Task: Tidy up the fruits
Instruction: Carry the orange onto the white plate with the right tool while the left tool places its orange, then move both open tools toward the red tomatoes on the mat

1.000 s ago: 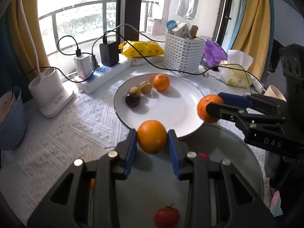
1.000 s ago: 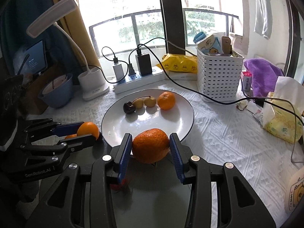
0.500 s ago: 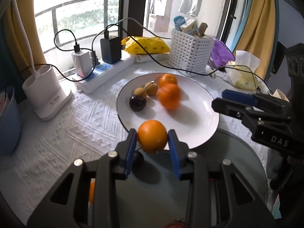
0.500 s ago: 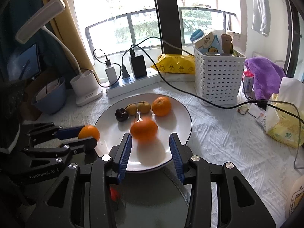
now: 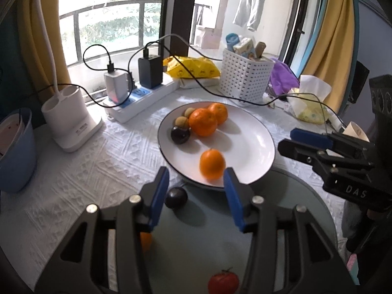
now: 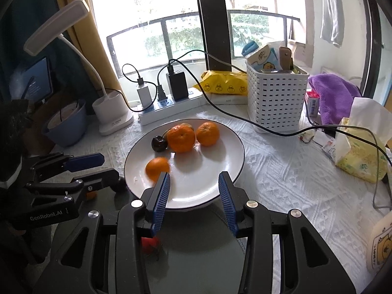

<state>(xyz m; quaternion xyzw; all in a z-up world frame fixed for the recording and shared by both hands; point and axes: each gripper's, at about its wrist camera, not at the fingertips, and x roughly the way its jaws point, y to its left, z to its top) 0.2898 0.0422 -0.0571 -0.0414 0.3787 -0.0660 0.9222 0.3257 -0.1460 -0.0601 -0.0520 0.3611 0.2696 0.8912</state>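
A white plate (image 5: 257, 144) (image 6: 220, 171) holds three oranges, a dark plum (image 5: 180, 134) (image 6: 159, 143) and small tan fruits (image 5: 188, 111). One orange (image 5: 212, 164) (image 6: 157, 168), blurred, lies near the plate's front edge, just beyond my left gripper (image 5: 196, 191), which is open and empty. My right gripper (image 6: 193, 193) is open and empty over the plate's near rim. Two oranges (image 5: 203, 121) (image 6: 181, 135) sit at the back. On a glass disc (image 5: 220, 245) lie a dark fruit (image 5: 176, 197), a red tomato (image 5: 223, 282) (image 6: 150, 244) and a partly hidden orange (image 5: 146, 241).
A white power strip (image 5: 144, 98) with chargers and cables, a white lamp base (image 5: 71, 122), a blue bowl (image 5: 14, 152), a white basket (image 6: 276, 98), a yellow packet (image 6: 225, 85), purple cloth (image 6: 335, 93) and a tissue pack (image 6: 360, 147) ring the plate on the white tablecloth.
Both grippers opened and let go of their oranges. The right one's orange rolled to the back of the plate; the left one's now lies on the plate's front part.
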